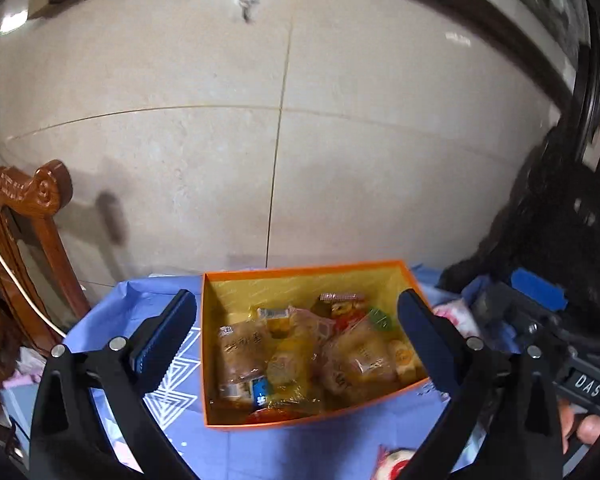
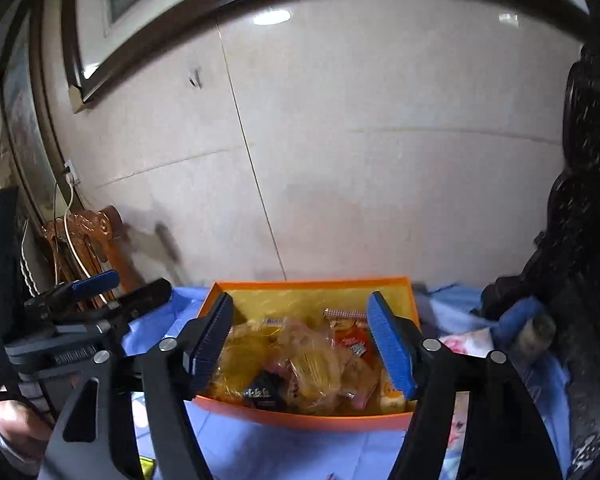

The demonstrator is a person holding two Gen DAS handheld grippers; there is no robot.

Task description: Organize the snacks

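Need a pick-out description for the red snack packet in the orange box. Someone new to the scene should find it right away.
Start at the orange box on the blue cloth by the tiled wall. Look into its far right part, next to the right wall. The red snack packet lies there below a checkered wrapper end; it is the only bright red pack with a white label among pale yellow, clear-wrapped pastries.

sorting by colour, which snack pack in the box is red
The red pack at the box's far side, under a silver-striped wrapper. The other snacks are mostly yellow or clear-wrapped.

Dim indoor light; ceiling-lamp glare on wall tiles [image 1: 340, 140] (fisheye-bent edges), slight blur.
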